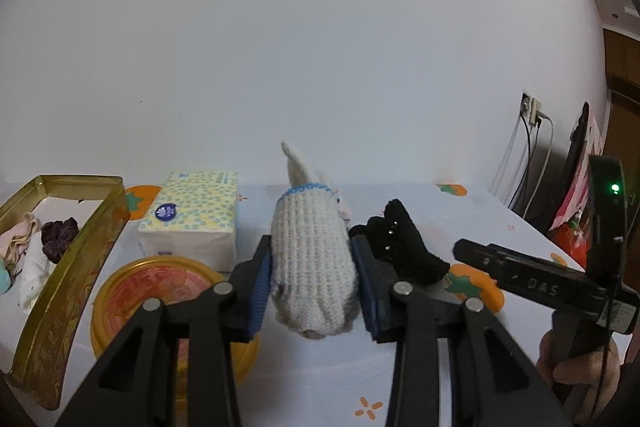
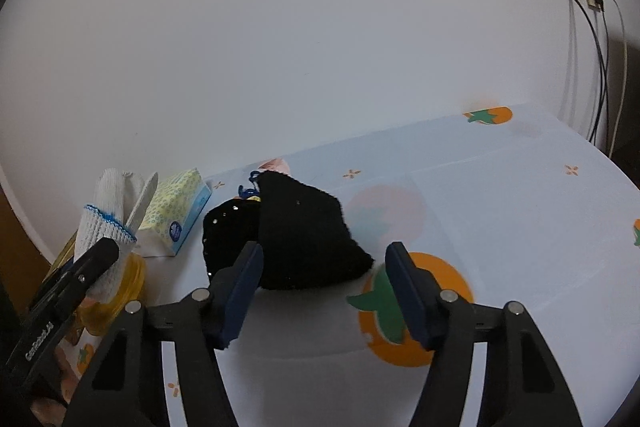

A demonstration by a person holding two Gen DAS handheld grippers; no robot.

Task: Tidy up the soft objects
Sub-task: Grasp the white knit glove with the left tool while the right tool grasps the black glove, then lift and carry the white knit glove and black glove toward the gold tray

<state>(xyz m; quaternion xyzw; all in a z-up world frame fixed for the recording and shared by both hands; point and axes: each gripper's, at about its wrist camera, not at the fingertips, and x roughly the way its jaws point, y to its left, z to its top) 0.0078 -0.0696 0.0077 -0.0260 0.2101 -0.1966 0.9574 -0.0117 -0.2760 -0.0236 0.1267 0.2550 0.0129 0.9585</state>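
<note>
Left gripper point(image 1: 314, 291) is clamped on a white knitted glove point(image 1: 312, 263), both blue pads pressed into its sides; the glove's cuff with its blue trim stands up past the fingertips, its lower end bulges out beneath the pads. From the right wrist view the same glove point(image 2: 106, 227) shows at the far left, held clear above the table, partly cut by the left gripper's black body. Right gripper point(image 2: 324, 291) stands at a middling spread, pads on either side of a black knitted piece point(image 2: 308, 239) lying on the table; the left pad sits at the fabric's edge, the right pad apart from it, nothing squeezed. Whether the black piece is one item or two overlapping is hard to make out; small pale dots show on its left part. Something blue and something pink peek out behind it, mostly hidden. Table point(image 1: 400, 379) wears a pale cloth printed with orange fruit. Toward its left edge: a gold tin point(image 1: 80, 259) with soft items inside, contents only partly visible; a round yellow lid point(image 1: 160, 291) just beside it, half covered by the left gripper; a tissue pack point(image 1: 192, 219) behind, near the back edge. A hand point(image 1: 580, 367) on the right gripper's grip is cut off at the frame's right.
</note>
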